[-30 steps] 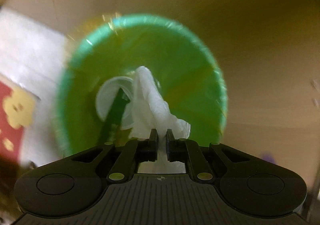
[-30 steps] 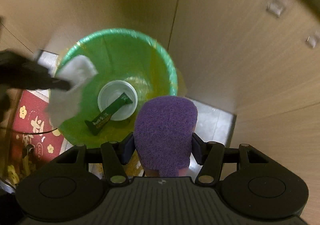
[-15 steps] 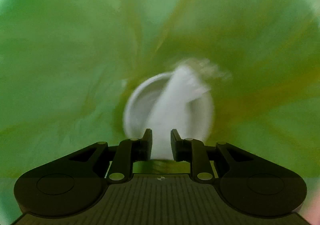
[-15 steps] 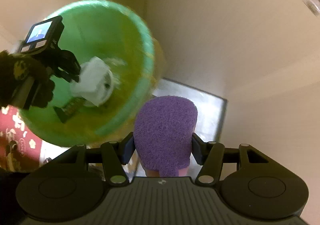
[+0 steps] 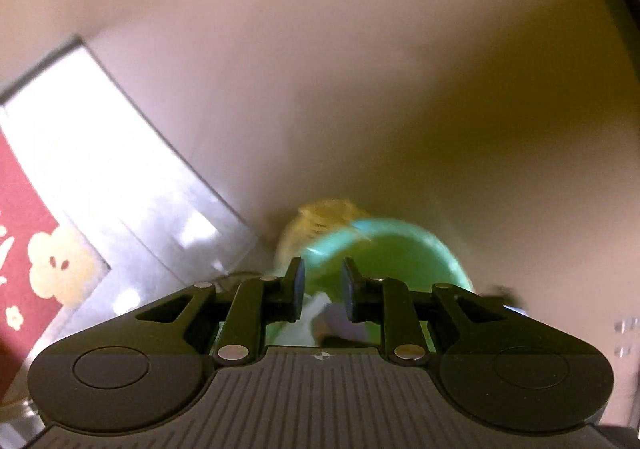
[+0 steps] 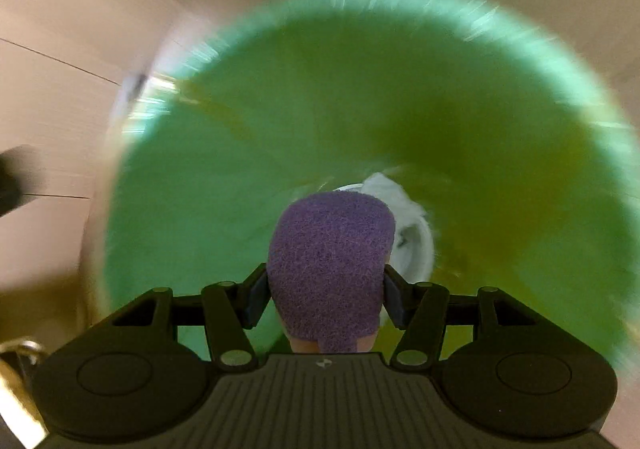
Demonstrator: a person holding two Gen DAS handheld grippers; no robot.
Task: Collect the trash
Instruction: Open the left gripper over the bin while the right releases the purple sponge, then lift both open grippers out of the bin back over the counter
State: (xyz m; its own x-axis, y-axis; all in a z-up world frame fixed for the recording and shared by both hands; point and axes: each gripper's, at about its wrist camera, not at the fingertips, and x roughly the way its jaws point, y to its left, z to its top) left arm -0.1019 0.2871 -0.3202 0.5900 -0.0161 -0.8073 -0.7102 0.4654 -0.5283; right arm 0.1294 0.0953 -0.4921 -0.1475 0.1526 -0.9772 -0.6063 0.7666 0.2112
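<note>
Right claw (image 6: pixel 326 289) clamped on a purple scouring pad (image 6: pixel 330 269), low centre of the right view, hanging over the mouth of the green-lined bin (image 6: pixel 240 209). Looks light and springy, rough enough not to slip; held across its width, bulging up past the fingers. Probably drops cleanly once released. White crumpled tissue (image 6: pixel 394 201) and a white cup (image 6: pixel 420 253) lying at the bin's bottom, just right of the pad.

Left claw (image 5: pixel 322 291) apart and empty, low centre of the left view, bin (image 5: pixel 400 253) beyond and below its tips. Red flowered mat (image 5: pixel 28 257) at the left edge. Everything smeared by motion blur, so finer detail cannot be told.
</note>
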